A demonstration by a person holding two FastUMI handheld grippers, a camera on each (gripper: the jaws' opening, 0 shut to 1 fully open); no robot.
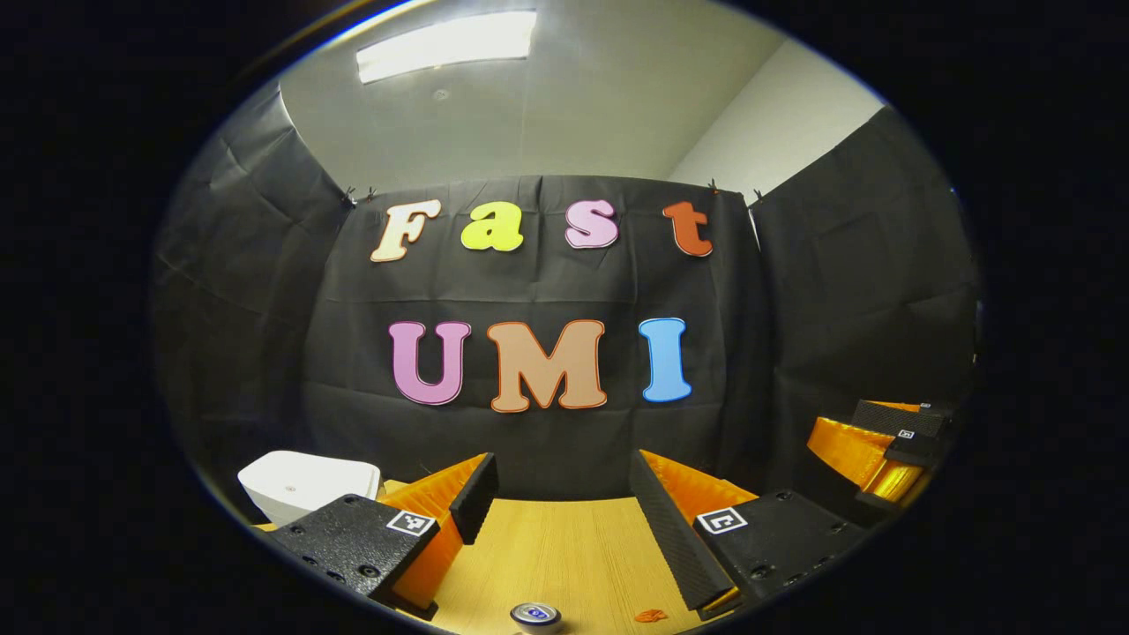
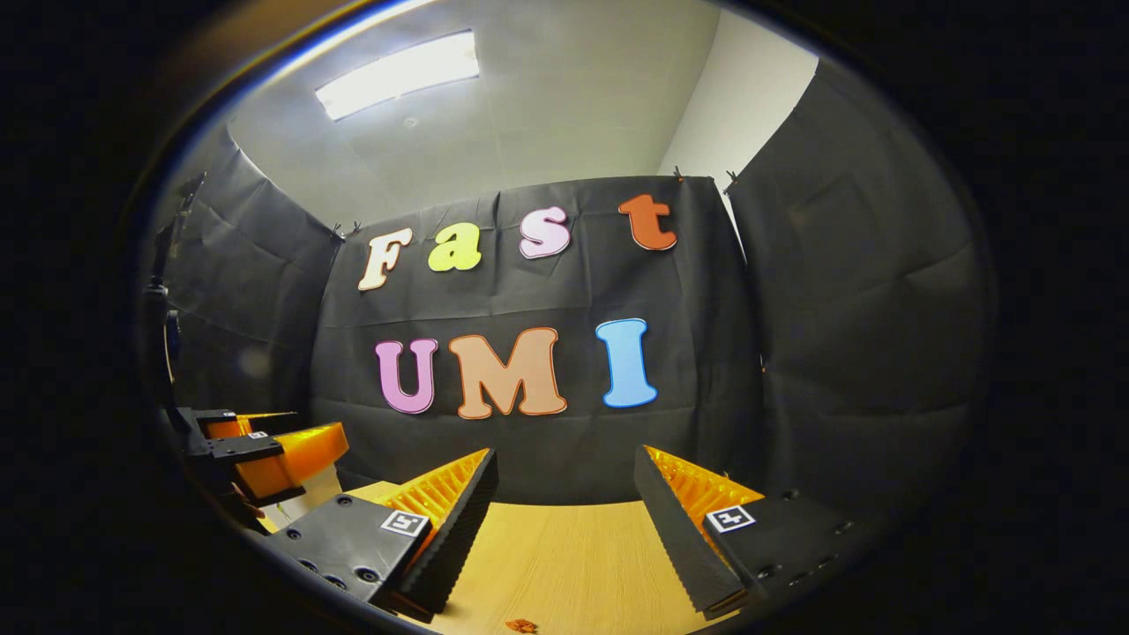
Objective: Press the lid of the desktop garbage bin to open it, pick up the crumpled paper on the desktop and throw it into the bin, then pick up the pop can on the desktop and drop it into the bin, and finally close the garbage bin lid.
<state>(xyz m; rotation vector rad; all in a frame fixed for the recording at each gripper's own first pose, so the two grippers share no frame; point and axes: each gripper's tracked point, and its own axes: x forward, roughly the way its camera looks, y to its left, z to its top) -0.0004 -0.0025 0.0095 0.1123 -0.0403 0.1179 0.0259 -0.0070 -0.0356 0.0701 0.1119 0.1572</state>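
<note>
In the left gripper view, your left gripper (image 1: 564, 503) was held wide open above the wooden desktop (image 1: 564, 556), gripping nothing. The white garbage bin (image 1: 304, 483) sat at lower left with its lid down, and the pop can (image 1: 535, 615) stood at the bottom edge, its top showing. Your right gripper (image 2: 564, 507) also gaped wide and empty in the right gripper view. You could not make out the crumpled paper clearly.

Wooden table (image 1: 564, 547), ceiling light (image 1: 445, 44)
</note>
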